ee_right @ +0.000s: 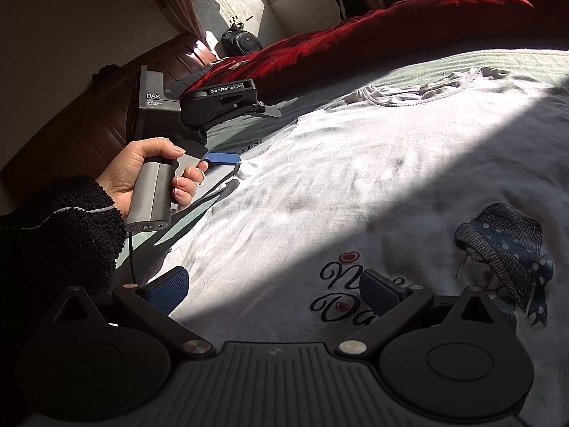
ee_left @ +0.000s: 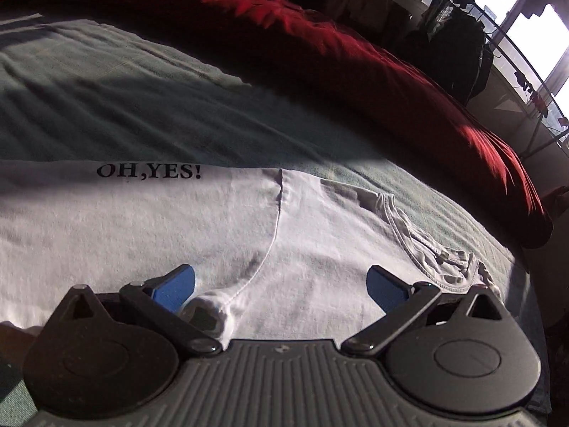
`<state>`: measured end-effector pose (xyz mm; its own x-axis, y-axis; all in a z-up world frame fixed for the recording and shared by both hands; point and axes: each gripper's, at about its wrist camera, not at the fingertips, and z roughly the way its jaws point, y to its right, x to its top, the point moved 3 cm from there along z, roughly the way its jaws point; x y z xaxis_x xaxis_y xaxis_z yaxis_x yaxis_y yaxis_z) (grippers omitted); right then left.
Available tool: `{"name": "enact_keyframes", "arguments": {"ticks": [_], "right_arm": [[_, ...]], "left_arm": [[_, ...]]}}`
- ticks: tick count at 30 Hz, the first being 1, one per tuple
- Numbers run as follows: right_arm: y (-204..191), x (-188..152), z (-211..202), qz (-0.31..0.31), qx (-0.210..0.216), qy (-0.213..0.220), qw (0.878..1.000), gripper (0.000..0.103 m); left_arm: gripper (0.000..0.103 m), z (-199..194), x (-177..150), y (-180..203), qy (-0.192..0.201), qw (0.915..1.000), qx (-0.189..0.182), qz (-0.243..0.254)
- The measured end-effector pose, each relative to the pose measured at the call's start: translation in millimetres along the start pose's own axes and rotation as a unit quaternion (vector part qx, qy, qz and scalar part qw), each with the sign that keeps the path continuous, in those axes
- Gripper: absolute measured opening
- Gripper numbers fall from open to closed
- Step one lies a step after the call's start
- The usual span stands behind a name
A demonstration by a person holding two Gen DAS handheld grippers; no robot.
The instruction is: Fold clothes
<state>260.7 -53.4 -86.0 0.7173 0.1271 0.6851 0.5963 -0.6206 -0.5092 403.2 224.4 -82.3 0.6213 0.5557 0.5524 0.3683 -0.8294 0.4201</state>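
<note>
Left wrist view: a white T-shirt (ee_left: 177,227) lies flat on a green bedsheet (ee_left: 124,82), with black lettering "OH,YES!" near its far edge. The left gripper (ee_left: 281,286) sits low over the shirt with its jaws spread wide and empty; a sleeve seam runs between them, and a small bunched fold of cloth lies just beside the left blue pad (ee_left: 174,288). A red blanket (ee_left: 320,42) lies beyond.

Right wrist view: the right gripper (ee_right: 274,293) hovers over the shirt's printed front (ee_right: 355,178), jaws released, gripping nothing. The print of a hatted figure (ee_right: 505,249) lies beside the right-hand finger. Farther left, a hand (ee_right: 142,174) in a black fleece sleeve (ee_right: 53,231) holds the other gripper's handle at the shirt's edge.
</note>
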Motion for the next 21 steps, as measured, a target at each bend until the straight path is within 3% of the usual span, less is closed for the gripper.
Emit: {"name": "enact_keyframes", "arguments": {"ticks": [2, 4, 6, 8, 12, 15, 18, 19, 21], "right_arm": [[-1, 0, 1, -0.005, -0.002, -0.002, 1.000, 0.103], [-1, 0, 2, -0.004, -0.002, -0.002, 1.000, 0.103], [1, 0, 1, 0.000, -0.002, -0.003, 1.000, 0.103], [1, 0, 1, 0.003, -0.001, -0.002, 1.000, 0.103], [1, -1, 2, 0.001, -0.003, -0.002, 1.000, 0.103], [0, -1, 5, -0.001, -0.007, -0.004, 1.000, 0.103], [0, -2, 6, -0.003, -0.008, -0.006, 1.000, 0.103], [0, -2, 6, -0.004, -0.008, -0.006, 1.000, 0.103], [0, -2, 5, -0.004, -0.008, -0.006, 1.000, 0.103]], "left_arm": [[0.101, -12, -15, 3, 0.007, 0.9996, -0.015, 0.024], [0.102, -20, -29, 6, -0.010, 0.9984, -0.034, 0.045], [0.102, -25, -35, 9, -0.023, 0.9974, -0.027, 0.063], [0.102, -33, -31, 10, -0.008, 0.9978, -0.019, 0.063], [0.102, -37, -15, 13, 0.021, 0.9981, -0.052, 0.024], [0.101, -33, -16, 19, 0.029, 0.9986, -0.041, 0.019], [0.102, -39, -30, 30, 0.025, 0.9950, -0.091, 0.034], [0.102, -40, -33, 34, 0.026, 0.9942, -0.093, 0.048], [0.102, -35, -34, 35, 0.031, 0.9953, -0.062, 0.068]]}}
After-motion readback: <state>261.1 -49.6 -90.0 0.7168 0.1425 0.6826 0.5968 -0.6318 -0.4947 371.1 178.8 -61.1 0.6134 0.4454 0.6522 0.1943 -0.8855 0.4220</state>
